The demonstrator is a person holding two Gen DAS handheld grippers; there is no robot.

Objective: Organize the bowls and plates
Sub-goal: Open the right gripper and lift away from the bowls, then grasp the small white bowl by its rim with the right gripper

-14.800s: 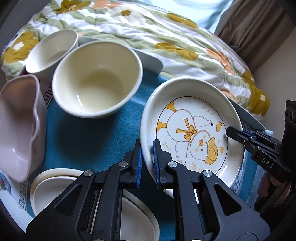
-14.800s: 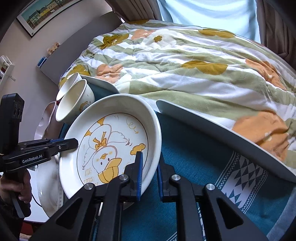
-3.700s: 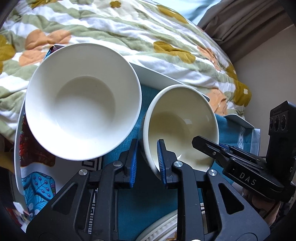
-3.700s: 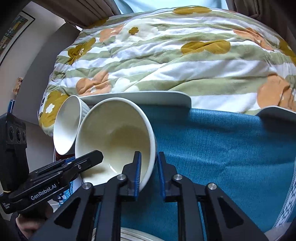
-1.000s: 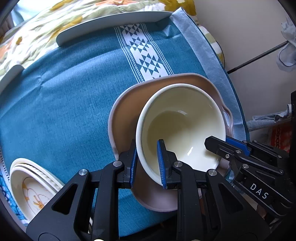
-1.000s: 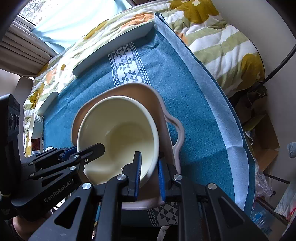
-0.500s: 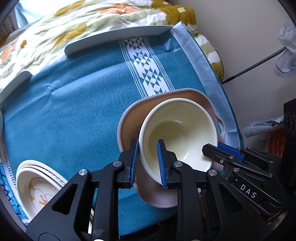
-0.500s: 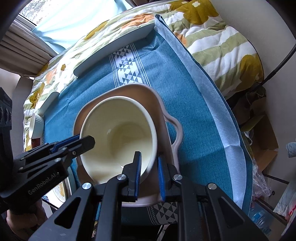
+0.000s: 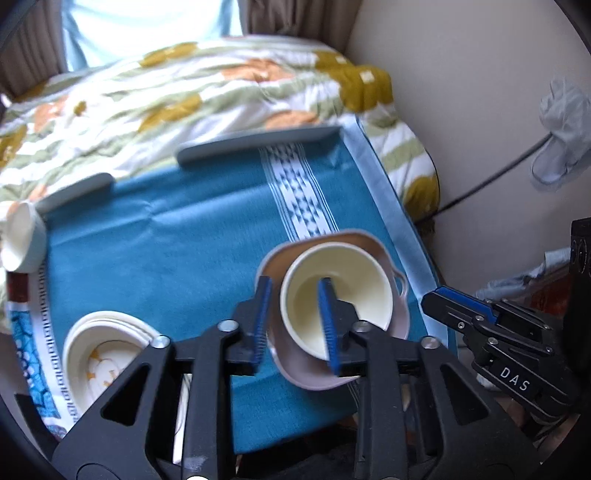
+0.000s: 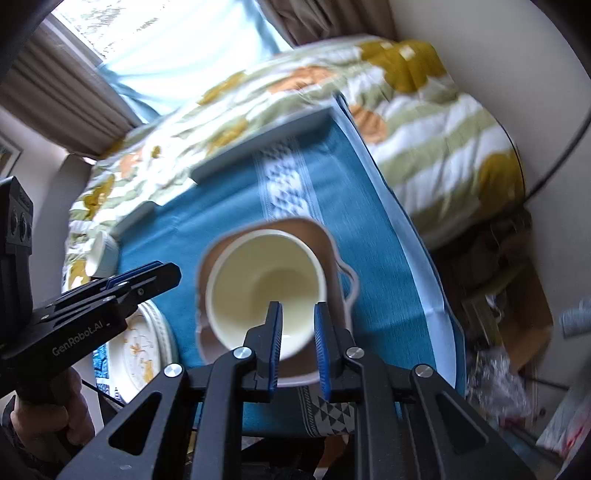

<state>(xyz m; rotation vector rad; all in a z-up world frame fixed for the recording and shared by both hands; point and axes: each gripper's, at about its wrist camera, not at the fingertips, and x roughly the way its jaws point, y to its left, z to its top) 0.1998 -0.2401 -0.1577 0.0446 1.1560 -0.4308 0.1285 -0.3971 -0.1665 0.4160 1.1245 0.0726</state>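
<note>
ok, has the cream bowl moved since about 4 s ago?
Yes. The cream bowl went from beside the white bowl at the left end of the cloth to inside the pink dish, right of the white stripe.

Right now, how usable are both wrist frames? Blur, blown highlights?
Left wrist: mild motion blur on the tablecloth, fingers sharp, window blown out. Right wrist: heavier smear across the bedding, cream bowl soft but readable, window clipped. Fisheye bends the edges in both.
</note>
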